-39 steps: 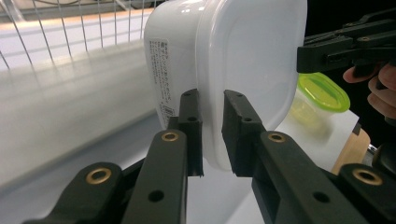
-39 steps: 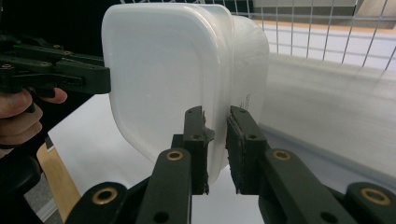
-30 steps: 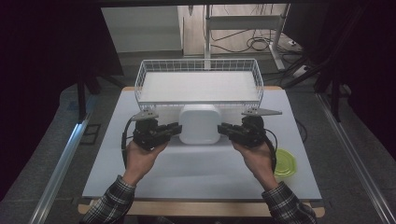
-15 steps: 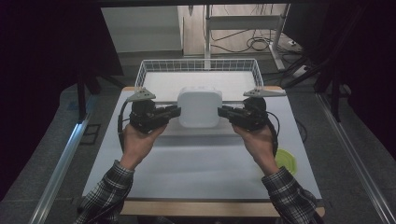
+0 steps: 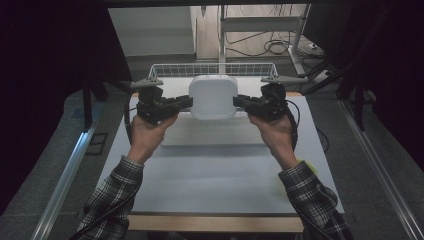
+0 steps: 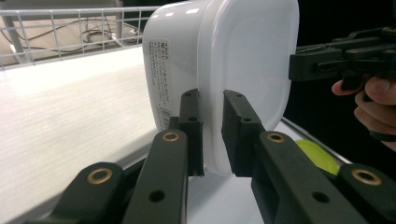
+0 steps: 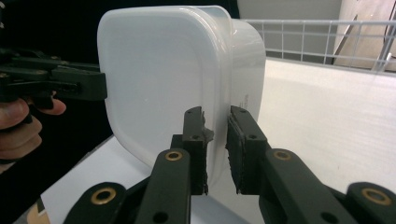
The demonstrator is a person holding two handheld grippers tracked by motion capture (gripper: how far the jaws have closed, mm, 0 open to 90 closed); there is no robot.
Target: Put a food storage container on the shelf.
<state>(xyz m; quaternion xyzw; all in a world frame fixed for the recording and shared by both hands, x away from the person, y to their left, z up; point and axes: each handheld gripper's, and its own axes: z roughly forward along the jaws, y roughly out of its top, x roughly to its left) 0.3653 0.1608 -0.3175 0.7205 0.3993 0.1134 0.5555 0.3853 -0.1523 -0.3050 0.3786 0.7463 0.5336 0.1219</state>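
Note:
A white plastic container (image 5: pixel 212 96) with a lid hangs in the air in front of a wire basket (image 5: pixel 215 69), held from both sides. My left gripper (image 5: pixel 187 103) is shut on its left rim, and my right gripper (image 5: pixel 237 102) is shut on its right rim. In the left gripper view the jaws (image 6: pixel 211 95) pinch the container's (image 6: pixel 233 56) lid edge, with the right gripper (image 6: pixel 294 65) on the far side. In the right gripper view the jaws (image 7: pixel 215 113) clamp the container's (image 7: pixel 159 70) rim, with the left gripper (image 7: pixel 100 86) opposite.
The wire basket (image 6: pixel 70 28) stands at the back of the white table (image 5: pixel 200 185); its mesh wall (image 7: pixel 327 32) rises behind the container. A yellow-green object (image 5: pixel 306 165) lies at the table's right by the sleeve. Cables and shelf legs are on the floor beyond.
Both grippers have raised the container off the table and carried it up and away, toward the basket. The grip on both rims stays the same.

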